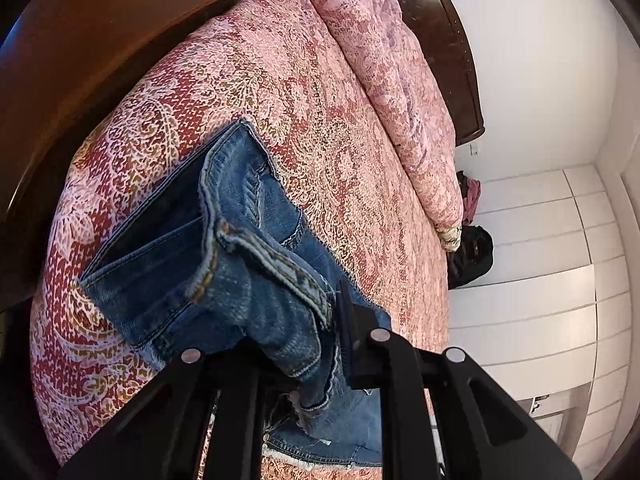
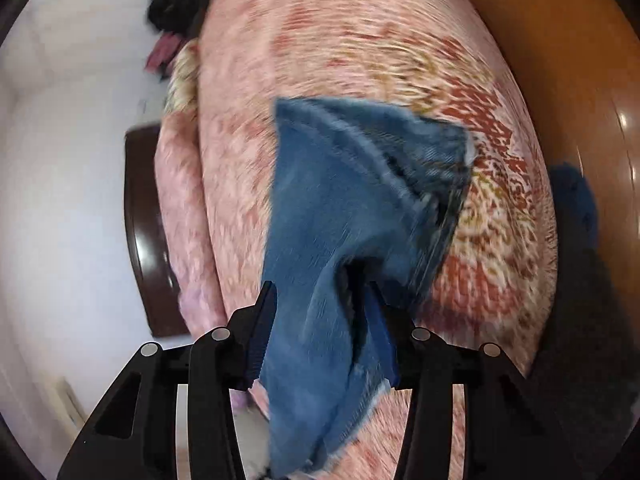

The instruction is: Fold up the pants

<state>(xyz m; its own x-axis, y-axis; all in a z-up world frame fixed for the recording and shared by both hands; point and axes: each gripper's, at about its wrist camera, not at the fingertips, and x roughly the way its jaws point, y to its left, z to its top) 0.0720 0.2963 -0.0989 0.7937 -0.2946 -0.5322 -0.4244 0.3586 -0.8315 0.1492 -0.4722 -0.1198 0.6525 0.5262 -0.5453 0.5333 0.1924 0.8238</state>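
Note:
Blue denim pants (image 1: 224, 264) lie bunched on a pink and red patterned bedspread (image 1: 280, 92). My left gripper (image 1: 304, 344) is shut on a folded edge of the pants near the waistband and holds it just above the bed. In the right wrist view, which is blurred, my right gripper (image 2: 320, 336) is shut on another part of the pants (image 2: 344, 216), which hang lifted from its fingers over the bedspread (image 2: 360, 40). The frayed hem hangs below the fingers.
A rolled pink blanket (image 1: 384, 72) lies along the far side of the bed by the dark wooden headboard (image 1: 452, 40). A wooden bed frame (image 1: 80, 60) borders the other side. Dark bags (image 1: 468, 252) sit on the white tiled floor (image 1: 552, 280).

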